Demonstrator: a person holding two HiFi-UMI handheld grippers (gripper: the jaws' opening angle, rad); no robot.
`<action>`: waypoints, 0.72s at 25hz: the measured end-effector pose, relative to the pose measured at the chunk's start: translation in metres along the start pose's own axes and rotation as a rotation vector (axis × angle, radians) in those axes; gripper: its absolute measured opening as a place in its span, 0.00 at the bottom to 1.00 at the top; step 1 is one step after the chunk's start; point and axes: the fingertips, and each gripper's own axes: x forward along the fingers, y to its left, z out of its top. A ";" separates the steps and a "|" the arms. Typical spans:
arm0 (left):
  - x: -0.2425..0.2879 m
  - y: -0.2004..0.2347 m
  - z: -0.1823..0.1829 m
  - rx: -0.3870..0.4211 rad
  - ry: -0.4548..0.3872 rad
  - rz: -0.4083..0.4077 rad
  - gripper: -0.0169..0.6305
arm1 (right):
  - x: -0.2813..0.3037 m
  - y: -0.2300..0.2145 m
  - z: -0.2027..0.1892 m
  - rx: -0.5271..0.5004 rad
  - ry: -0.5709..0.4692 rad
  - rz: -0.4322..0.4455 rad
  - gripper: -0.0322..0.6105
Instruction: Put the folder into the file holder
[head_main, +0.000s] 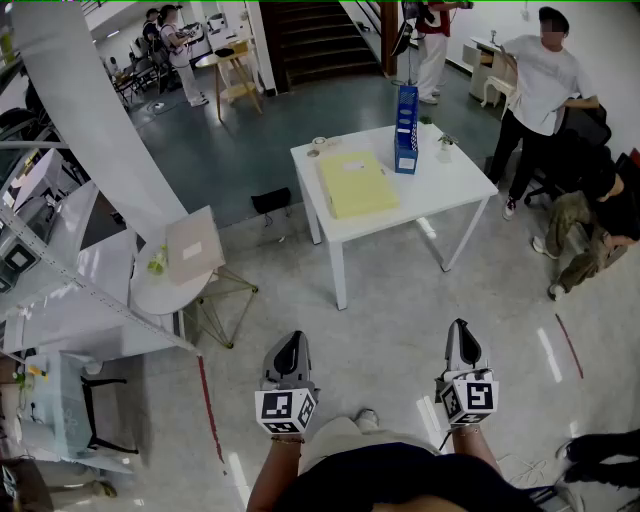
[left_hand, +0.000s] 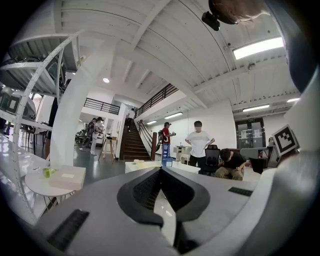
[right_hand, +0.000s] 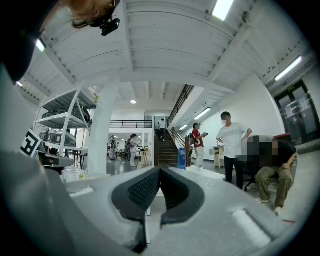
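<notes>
The left gripper (head_main: 290, 342) has its jaws pressed together on nothing. The yellow folder (head_main: 357, 184) lies flat on the white table (head_main: 455, 185) (blue file holder (head_main: 406, 128) upright just beside it). The right gripper (head_main: 459, 330) is likewise closed and empty.

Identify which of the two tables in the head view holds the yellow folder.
The square white table ahead, where the yellow folder lies beside the blue file holder; the small round table at left bears a flat beige box instead.
</notes>
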 end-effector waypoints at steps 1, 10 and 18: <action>0.000 0.001 0.003 -0.002 -0.008 0.003 0.02 | 0.000 0.000 0.001 -0.001 -0.001 -0.002 0.05; 0.007 0.007 0.022 0.005 -0.050 -0.007 0.02 | 0.010 0.008 0.011 0.005 -0.019 -0.015 0.05; 0.017 -0.001 0.026 0.010 -0.064 -0.046 0.02 | 0.016 0.003 0.010 0.001 -0.022 -0.019 0.05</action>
